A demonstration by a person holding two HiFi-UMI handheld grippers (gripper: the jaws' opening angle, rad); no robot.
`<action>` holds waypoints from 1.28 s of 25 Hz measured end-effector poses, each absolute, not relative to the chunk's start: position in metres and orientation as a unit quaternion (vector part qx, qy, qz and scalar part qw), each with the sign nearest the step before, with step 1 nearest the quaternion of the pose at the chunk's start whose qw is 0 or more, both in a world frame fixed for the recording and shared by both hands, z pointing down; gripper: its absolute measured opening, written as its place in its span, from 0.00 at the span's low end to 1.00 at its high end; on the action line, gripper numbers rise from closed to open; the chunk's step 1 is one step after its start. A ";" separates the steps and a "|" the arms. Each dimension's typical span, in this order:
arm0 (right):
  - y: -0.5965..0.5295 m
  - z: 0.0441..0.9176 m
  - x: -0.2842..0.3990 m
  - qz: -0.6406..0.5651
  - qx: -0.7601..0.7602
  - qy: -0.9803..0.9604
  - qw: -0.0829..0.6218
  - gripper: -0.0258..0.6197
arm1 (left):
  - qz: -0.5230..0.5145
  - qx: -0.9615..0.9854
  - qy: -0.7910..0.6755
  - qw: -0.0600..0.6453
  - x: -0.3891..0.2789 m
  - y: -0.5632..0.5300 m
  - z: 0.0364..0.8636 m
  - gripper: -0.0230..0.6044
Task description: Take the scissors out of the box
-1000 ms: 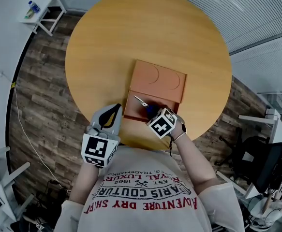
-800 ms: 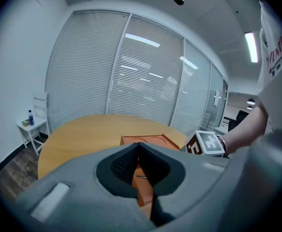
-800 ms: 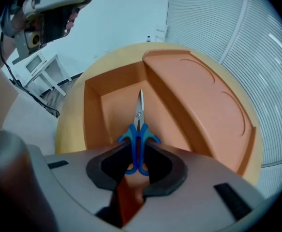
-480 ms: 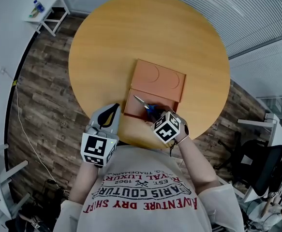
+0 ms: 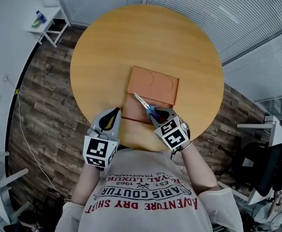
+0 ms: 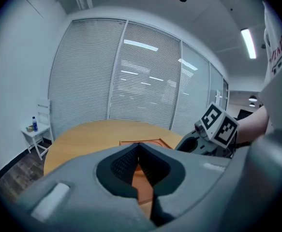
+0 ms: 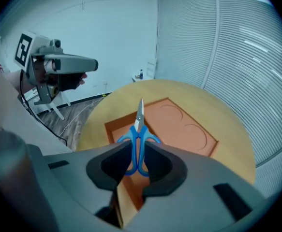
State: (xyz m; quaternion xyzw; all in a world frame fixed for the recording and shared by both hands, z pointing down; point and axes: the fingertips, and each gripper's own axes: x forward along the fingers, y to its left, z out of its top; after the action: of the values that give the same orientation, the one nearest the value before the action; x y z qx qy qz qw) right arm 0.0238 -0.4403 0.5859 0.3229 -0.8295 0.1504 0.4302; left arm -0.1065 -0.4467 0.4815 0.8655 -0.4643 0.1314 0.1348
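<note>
A flat orange box (image 5: 153, 83) lies open on the round wooden table (image 5: 145, 42), its lid folded away from me. The scissors (image 5: 144, 104) have blue handles and a silver blade. My right gripper (image 5: 156, 114) is shut on the handles and holds them in the air above the near half of the box. In the right gripper view the scissors (image 7: 139, 129) stick out between the jaws, blade pointing away over the box (image 7: 179, 124). My left gripper (image 5: 115, 111) hovers at the table's near edge, left of the box, jaws shut and empty.
A small white side table (image 5: 46, 18) with a bottle stands on the wood floor at the far left. A black office chair (image 5: 261, 163) sits at the right. Window blinds run along the far wall.
My right gripper has risen with the scissors, lifting them out of the box's tray. The left gripper has barely shifted.
</note>
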 end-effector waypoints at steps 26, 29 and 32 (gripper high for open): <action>-0.472 0.384 0.086 0.079 0.573 -0.814 0.057 0.18 | 0.071 0.891 -0.447 0.040 -0.079 -0.491 0.373 0.05; -0.473 0.383 0.092 0.073 0.586 -0.806 0.048 0.18 | 0.071 0.890 -0.449 0.033 -0.074 -0.496 0.368 0.05; -0.476 0.384 0.094 0.070 0.589 -0.804 0.048 0.18 | 0.065 0.890 -0.450 0.032 -0.072 -0.500 0.363 0.05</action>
State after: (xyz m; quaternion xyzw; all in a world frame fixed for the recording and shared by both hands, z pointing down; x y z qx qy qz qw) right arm 0.0940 -0.4760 0.3835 0.5887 -0.8038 0.0702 0.0483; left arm -0.0724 -0.4997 0.3632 0.8902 -0.4498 0.0655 0.0320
